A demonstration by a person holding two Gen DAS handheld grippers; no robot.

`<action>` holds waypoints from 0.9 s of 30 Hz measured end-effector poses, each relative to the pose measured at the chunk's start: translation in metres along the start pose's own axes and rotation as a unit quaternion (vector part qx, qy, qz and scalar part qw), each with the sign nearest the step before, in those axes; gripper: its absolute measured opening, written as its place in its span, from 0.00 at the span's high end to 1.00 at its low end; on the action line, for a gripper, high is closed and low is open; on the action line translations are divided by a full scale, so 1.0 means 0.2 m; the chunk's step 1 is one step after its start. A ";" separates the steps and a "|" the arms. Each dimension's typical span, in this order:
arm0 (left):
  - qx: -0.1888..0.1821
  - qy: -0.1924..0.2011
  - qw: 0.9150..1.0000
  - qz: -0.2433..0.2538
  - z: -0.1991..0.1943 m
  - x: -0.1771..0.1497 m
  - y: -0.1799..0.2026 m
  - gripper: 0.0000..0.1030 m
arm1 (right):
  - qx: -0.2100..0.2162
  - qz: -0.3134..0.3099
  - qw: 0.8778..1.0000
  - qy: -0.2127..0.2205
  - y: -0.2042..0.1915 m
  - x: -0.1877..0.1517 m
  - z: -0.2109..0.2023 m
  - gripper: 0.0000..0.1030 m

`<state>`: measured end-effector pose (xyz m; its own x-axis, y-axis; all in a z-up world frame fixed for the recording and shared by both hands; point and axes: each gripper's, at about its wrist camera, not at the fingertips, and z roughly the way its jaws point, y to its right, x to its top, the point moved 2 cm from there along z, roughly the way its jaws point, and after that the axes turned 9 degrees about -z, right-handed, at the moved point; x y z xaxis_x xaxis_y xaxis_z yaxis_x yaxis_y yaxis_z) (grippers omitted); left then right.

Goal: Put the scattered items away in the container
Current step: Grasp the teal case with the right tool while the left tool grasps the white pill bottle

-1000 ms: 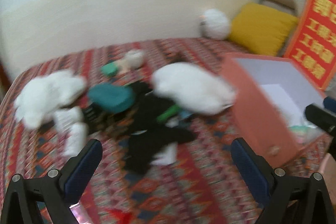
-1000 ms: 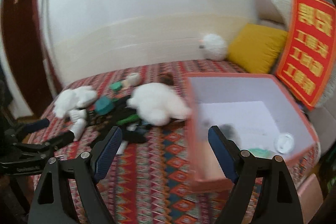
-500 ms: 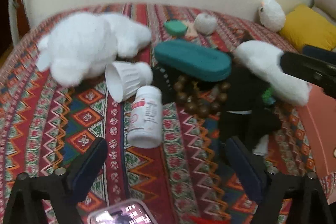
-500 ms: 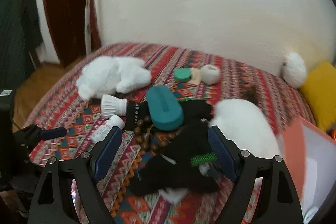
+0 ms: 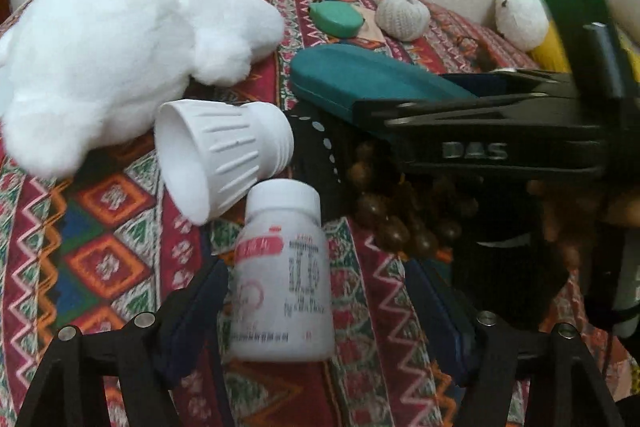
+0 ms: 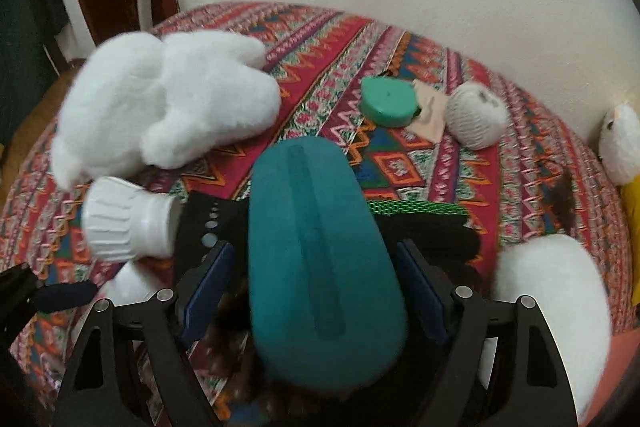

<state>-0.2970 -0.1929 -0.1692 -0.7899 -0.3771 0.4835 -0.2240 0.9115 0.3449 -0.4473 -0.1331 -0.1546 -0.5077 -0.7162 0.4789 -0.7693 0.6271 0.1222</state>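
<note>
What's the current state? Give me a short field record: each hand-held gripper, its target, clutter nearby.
left hand-held gripper: open, fingers either side of the white pill bottle, no visible squeeze
right hand-held gripper: open, straddling the teal case, gaps both sides
pill bottle pose: lying on the patterned cloth, cap pointing away from the camera
teal case pose: lying flat on dark items and brown beads
nearby: white ribbed cup on its side, white plush toy, small green box, knitted ball
container: not clearly in view

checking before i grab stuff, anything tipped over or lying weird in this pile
Yes. The white pill bottle lies on its side between the left gripper's open fingers. The white ribbed cup is tipped over, mouth toward the camera. The teal case rests on black cloth and brown beads, between the right gripper's fingers.
</note>
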 end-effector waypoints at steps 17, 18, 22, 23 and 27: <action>0.018 0.031 0.999 0.017 -0.34 -0.16 0.18 0.58 | 0.014 0.086 0.994 0.064 -0.04 -0.48 -0.52 0.33; 0.017 0.035 0.999 0.021 -0.37 -0.19 0.21 0.58 | 0.012 0.090 0.994 0.066 -0.05 -0.52 -0.57 0.33; 0.013 0.047 0.998 0.042 -0.50 -0.27 0.30 0.58 | 0.012 0.101 0.992 0.071 -0.13 -0.70 -0.75 0.33; 0.011 0.048 0.998 0.046 -0.53 -0.29 0.32 0.58 | 0.011 0.103 0.992 0.071 -0.15 -0.75 -0.79 0.33; 0.004 0.050 0.997 0.059 -0.66 -0.41 0.37 0.58 | 0.012 0.109 0.991 0.073 -0.23 -0.93 -0.95 0.33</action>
<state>-0.1741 -0.1167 -0.0775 -0.7501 -0.2819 0.5982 -0.1376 0.9513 0.2757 -0.2432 0.0292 -0.0832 -0.6031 -0.5109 0.6127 -0.6567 0.7539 -0.0178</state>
